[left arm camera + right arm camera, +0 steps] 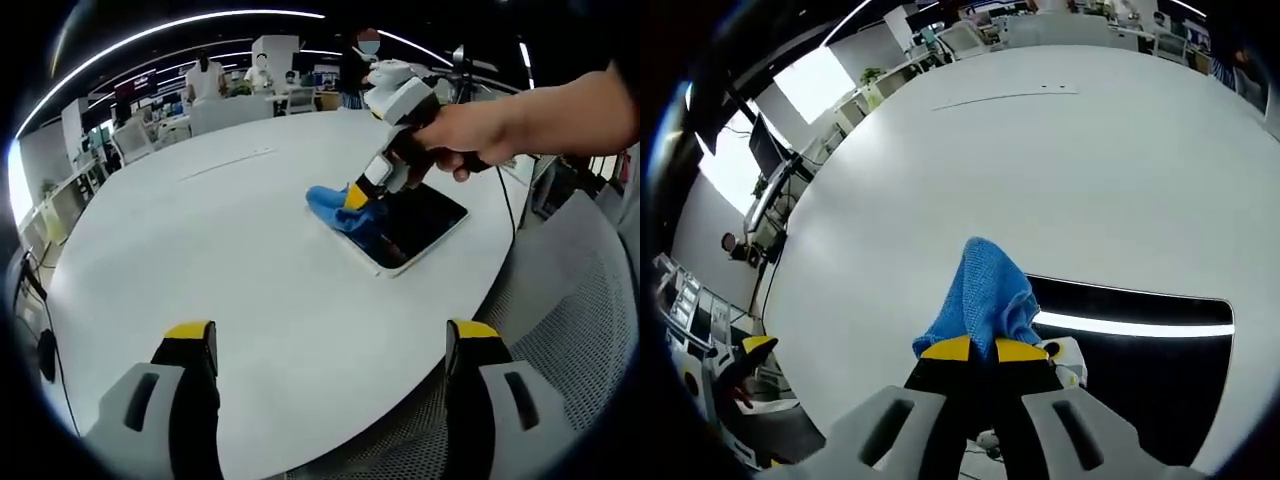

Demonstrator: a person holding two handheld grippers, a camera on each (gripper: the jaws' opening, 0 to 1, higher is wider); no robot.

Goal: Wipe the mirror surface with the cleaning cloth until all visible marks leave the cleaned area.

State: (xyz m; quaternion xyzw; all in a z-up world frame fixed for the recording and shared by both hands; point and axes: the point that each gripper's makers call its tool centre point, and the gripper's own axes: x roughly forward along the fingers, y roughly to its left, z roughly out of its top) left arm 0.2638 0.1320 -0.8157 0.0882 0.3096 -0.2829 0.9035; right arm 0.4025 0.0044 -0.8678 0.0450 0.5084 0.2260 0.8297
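Note:
A rectangular mirror (425, 220) with a white rim lies flat on the round white table (230, 260). A blue cleaning cloth (345, 208) rests on the mirror's left end. My right gripper (358, 198), held by a hand, is shut on the cloth and presses it down there. In the right gripper view the cloth (985, 295) bunches up between the yellow-tipped jaws of my right gripper (983, 349), with the dark mirror (1140, 350) stretching to the right. My left gripper (330, 345) hovers open over the near table edge, holding nothing.
A mesh chair (570, 330) stands at the table's right edge. Desks, chairs and several people (205, 75) are in the far background. A cable (45, 340) hangs at the left. A desk with monitors (765, 150) sits beyond the table.

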